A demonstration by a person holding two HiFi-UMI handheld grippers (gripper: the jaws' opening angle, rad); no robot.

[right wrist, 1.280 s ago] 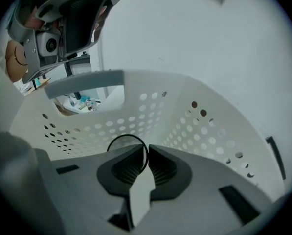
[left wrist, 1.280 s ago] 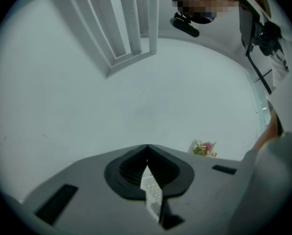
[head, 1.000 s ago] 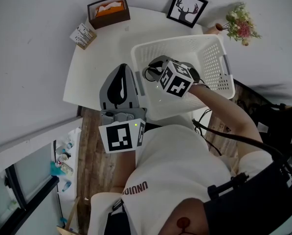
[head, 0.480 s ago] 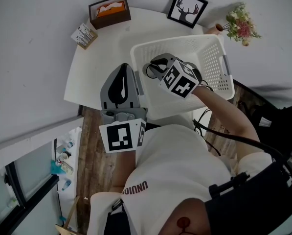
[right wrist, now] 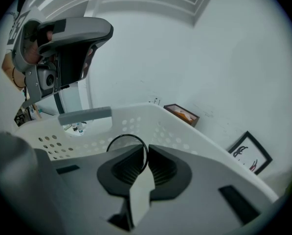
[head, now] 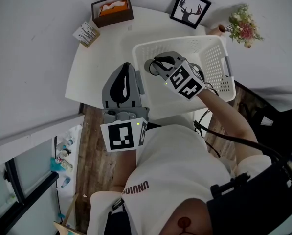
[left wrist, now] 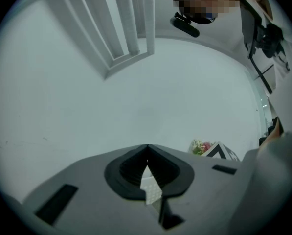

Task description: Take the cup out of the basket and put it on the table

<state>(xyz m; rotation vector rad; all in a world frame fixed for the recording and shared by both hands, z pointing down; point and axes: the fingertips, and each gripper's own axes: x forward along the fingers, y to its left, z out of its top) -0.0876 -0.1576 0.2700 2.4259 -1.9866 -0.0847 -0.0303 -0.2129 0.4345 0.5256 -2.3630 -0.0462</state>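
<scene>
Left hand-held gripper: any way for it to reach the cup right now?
Probably not: the cup sits in the basket, its rim pinched by the right hand-held gripper, and the basket wall stands between.

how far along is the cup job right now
Done: the right gripper is shut on the cup, at its rim. In hand: the cup hangs within the white basket, not yet clear of its walls. Left: lift it out and set it on the table. The left gripper is shut and empty.
</scene>
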